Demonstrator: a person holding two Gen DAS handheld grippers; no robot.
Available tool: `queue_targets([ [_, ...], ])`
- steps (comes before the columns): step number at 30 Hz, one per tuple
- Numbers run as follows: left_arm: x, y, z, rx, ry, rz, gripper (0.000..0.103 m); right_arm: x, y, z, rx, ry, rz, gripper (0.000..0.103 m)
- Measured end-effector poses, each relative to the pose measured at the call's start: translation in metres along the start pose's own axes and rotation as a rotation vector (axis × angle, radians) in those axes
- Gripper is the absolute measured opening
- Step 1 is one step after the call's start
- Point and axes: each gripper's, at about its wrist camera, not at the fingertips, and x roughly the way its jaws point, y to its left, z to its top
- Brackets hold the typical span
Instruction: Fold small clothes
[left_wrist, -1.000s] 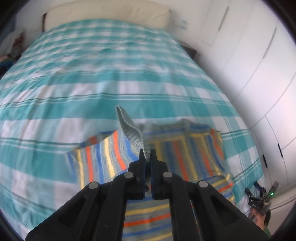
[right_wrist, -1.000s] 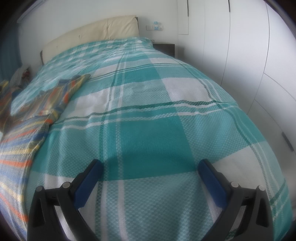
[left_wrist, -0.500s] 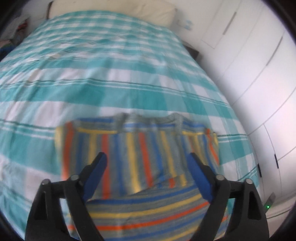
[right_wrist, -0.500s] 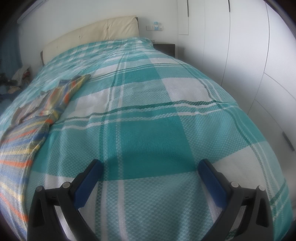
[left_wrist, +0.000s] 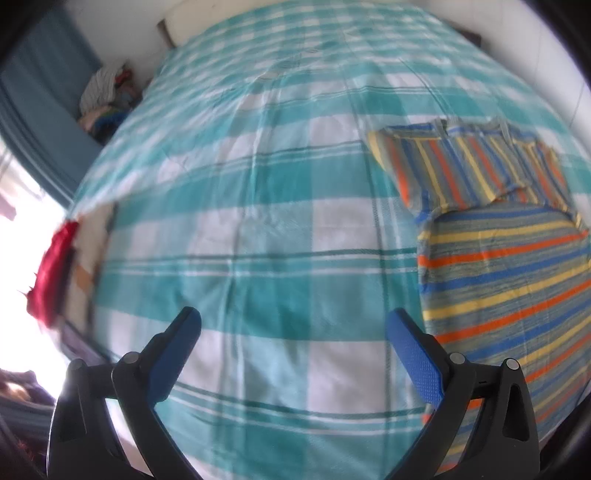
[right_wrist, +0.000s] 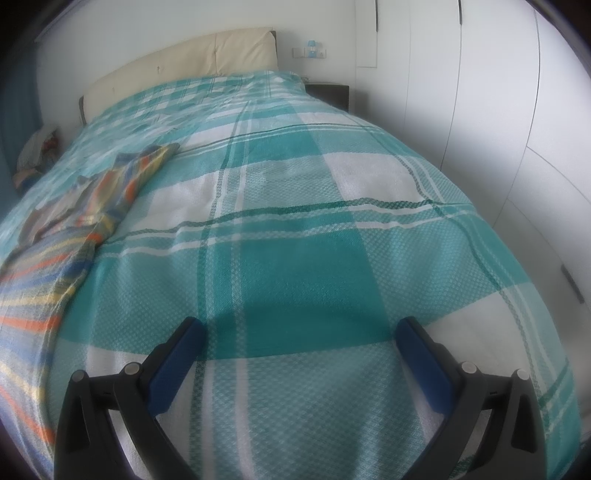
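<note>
Left gripper: jaws spread wide, having just been opening; nothing lies between the blue pads, only bare bedspread below them.
Left gripper pose: pointed steeply down at the bed, both black arms rising from the near edge of its view, the pads level with each other.
Left pads: the right one sits just beside the near left edge of the shirt, apart from it as far as the blurred picture shows.
Right gripper: jaws wide apart, gripping nothing; the blue pads frame a teal square of the bedspread.
Right gripper pose: tilted down toward the bed at a gentler slope, looking along the bed toward the headboard.
Shirt: striped in orange, blue, yellow and grey, lying flat on the bed at the right of the left view; its far part is folded over, so the stripes there run across those of the near part. In the right view it lies at the far left, well apart from the right gripper.
Bedspread: teal and white check, covering the whole bed under both grippers.
Headboard: cream, padded, at the far end.
Wardrobe: white doors along the right.
Clothes pile: beside the bed at the far left.
Red cloth: at the left edge, off the bed; blurred.
</note>
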Motion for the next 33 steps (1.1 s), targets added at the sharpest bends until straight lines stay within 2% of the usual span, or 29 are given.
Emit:
queue_targets([
  [4,0.05,0.002,-0.028,-0.203,-0.04,-0.197,0.101,0.0,0.0,0.0,0.002,-0.004,0.003,0.103],
  [6,0.071,0.0,-0.039,-0.281,-0.051,-0.243,0.1,-0.001,0.0,-0.001,0.004,-0.008,0.007,0.103],
  [9,0.092,0.0,-0.052,-0.348,-0.077,-0.236,0.1,-0.002,-0.001,-0.001,0.007,-0.011,0.012,0.103],
  [11,0.095,0.001,-0.055,-0.354,-0.092,-0.204,0.1,-0.002,-0.001,-0.002,0.006,-0.013,0.011,0.103],
  [14,0.091,0.0,-0.055,-0.346,-0.117,-0.21,0.1,-0.002,0.0,-0.002,0.006,-0.014,0.01,0.103],
  [20,0.096,-0.006,-0.055,-0.308,-0.094,-0.171,0.101,-0.002,0.0,-0.002,0.006,-0.016,0.011,0.103],
  [26,0.095,-0.008,-0.053,-0.314,-0.094,-0.198,0.101,-0.003,-0.001,-0.002,0.01,-0.019,0.015,0.103],
  [33,0.098,-0.014,-0.053,-0.293,-0.081,-0.166,0.101,-0.003,-0.001,-0.001,0.01,-0.02,0.015,0.103],
])
